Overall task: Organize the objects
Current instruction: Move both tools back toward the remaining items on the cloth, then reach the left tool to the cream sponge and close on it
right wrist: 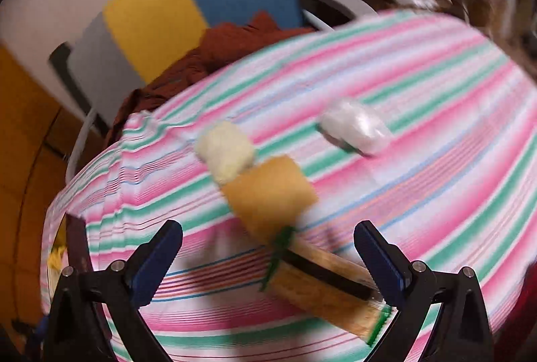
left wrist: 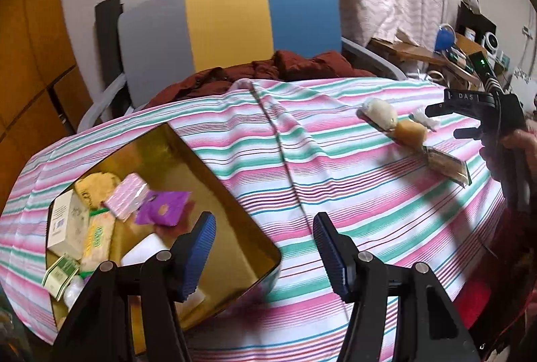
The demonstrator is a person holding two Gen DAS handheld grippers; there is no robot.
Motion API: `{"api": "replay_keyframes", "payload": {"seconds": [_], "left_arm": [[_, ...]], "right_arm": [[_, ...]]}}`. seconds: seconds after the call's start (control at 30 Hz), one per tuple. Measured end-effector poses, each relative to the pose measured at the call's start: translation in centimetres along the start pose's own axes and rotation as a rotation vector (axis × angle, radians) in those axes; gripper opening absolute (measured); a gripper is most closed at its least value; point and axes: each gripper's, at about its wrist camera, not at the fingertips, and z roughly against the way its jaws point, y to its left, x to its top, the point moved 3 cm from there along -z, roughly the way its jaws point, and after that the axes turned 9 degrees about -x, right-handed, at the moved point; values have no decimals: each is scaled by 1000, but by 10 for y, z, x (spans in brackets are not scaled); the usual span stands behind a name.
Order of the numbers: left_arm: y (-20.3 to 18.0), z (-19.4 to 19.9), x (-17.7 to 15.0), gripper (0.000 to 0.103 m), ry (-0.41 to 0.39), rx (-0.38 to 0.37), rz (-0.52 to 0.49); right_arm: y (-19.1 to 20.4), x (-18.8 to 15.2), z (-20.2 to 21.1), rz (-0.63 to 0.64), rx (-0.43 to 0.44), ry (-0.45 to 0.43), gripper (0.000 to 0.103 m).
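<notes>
A gold tin box [left wrist: 231,217] lies on the striped tablecloth at the left, holding several small packets and boxes. My left gripper [left wrist: 263,247] hangs open over the tin's right edge, nothing between its fingers. Further right on the cloth lie a cream fluffy item [left wrist: 381,113] [right wrist: 226,152], a tan sponge-like block [left wrist: 411,132] [right wrist: 268,194], a flat gold-and-green packet [left wrist: 446,164] [right wrist: 329,288] and a white wrapped item [right wrist: 355,127]. My right gripper [right wrist: 268,253] [left wrist: 449,122] is open just above the packet, which lies between its fingers. The right wrist view is blurred.
A chair [left wrist: 228,23] with a grey, yellow and blue back stands behind the table, with a dark red cloth [left wrist: 268,70] on its seat. A cluttered desk [left wrist: 463,56] is at the far right. A person's hand [left wrist: 517,143] holds the right gripper.
</notes>
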Motion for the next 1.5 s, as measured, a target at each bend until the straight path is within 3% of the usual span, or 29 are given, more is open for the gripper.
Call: {"api": "replay_keyframes", "payload": {"seconds": [0.1,0.6,0.87,1.2,1.33,1.5], "left_arm": [[-11,-10,4,61,16,-18,-18],[-67,-62,28,61,79,-116,-93],[-87,-86,32,61,114,-128,-132],[-90,-126,56,61,201,-226,19],[-103,-142,76,61,200,-242,24],[-122,-164,103,61,206,-293,37]], "right_arm": [[-9,3,-1,-58,24,12,103],[-35,6,-4,-164,-19,22,103],[-41,9,2,-197,13,2,103],[-78,11,31,-416,64,-129,103],[-95,8,34,-505,90,-136,103],[-95,8,29,-521,141,-99,103]]}}
